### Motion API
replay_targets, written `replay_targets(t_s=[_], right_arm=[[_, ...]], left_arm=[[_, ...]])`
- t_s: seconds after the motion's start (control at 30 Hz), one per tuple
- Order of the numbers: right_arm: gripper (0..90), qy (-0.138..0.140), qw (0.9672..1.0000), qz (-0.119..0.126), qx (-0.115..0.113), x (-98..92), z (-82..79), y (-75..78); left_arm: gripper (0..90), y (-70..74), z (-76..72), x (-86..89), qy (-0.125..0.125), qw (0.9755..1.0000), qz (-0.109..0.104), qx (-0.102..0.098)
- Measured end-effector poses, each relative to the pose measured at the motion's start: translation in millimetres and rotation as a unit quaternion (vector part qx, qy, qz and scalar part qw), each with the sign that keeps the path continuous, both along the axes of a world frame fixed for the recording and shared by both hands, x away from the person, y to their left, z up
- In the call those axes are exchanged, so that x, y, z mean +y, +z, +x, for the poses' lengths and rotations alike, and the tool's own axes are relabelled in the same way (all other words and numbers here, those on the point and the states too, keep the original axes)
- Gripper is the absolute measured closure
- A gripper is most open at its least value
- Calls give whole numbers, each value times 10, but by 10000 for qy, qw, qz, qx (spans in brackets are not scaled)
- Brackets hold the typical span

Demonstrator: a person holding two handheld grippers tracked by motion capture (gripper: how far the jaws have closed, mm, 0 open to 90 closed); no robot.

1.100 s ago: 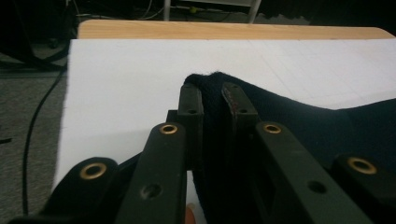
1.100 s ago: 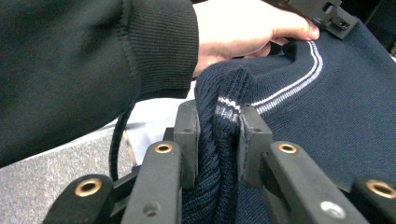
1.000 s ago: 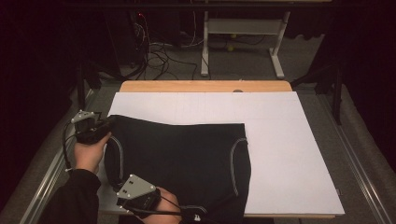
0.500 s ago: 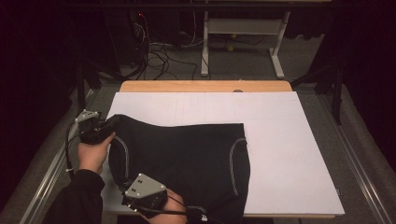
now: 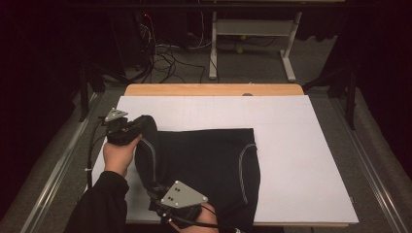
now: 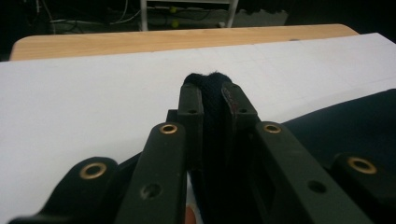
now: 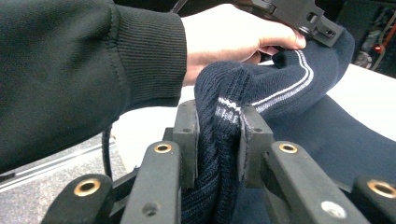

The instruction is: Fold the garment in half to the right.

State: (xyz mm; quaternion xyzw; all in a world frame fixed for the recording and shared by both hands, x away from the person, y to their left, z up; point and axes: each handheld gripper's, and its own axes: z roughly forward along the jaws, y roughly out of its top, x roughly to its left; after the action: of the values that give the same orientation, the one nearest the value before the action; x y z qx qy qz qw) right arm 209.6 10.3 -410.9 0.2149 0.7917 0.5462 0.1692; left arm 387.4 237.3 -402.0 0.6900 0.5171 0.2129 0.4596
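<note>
**White table, dark sweater gripped at its left edge**

White board (image 5: 291,160) covers the table. On it lies a dark sweater (image 5: 209,165), its left edge lifted. Left gripper (image 5: 127,130) clamps the far corner; right gripper (image 7: 218,135) pinches the near striped hem.

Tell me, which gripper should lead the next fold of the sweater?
Probably the left gripper: it pinches the sweater at the far corner with bare white sheet ahead. The right gripper also grips, but sits cramped at the near table edge.
</note>
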Motion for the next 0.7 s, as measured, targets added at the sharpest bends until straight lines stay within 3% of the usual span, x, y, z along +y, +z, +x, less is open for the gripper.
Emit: replay_targets(t_s=[0.4, 0.7], right_arm=[[737, -496, 9987, 69, -12, -642, -27, -98], [734, -730, 9973, -26, 71, -999, -26, -211]], left_arm=[[749, 102, 120, -681, -117, 9998, 164, 12], [752, 55, 202, -1085, -229, 9990, 352, 152]])
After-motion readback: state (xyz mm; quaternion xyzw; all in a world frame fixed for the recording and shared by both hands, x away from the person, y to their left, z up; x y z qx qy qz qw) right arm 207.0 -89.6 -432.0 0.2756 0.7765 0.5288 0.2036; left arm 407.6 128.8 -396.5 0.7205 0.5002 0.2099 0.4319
